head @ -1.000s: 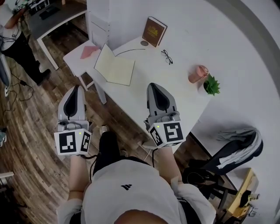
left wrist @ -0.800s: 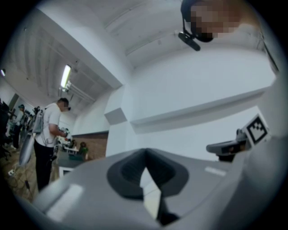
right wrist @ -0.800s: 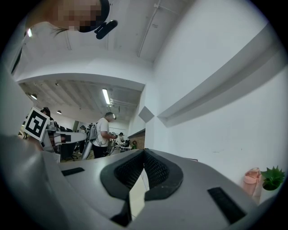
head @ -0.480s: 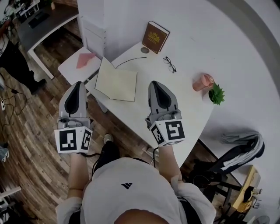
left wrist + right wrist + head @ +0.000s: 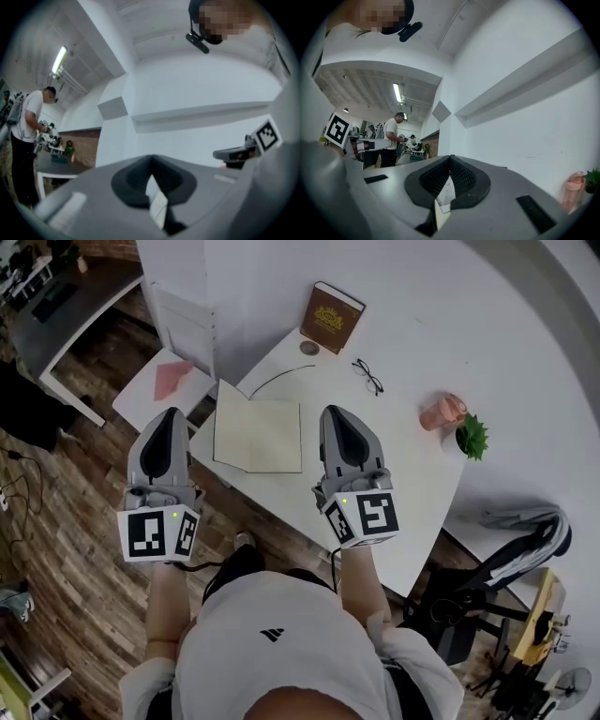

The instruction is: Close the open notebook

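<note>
Notebook [image 5: 258, 435] flat, pages facing up

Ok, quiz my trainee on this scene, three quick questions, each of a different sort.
1. True or false: the notebook lies open on the table.
2. What stands right beside the plant? A glasses, B pink cup, C brown book.
3. Fill in: the left gripper and the right gripper are both ____, with nothing held.
Key: 1 true; 2 B; 3 shut.
</note>
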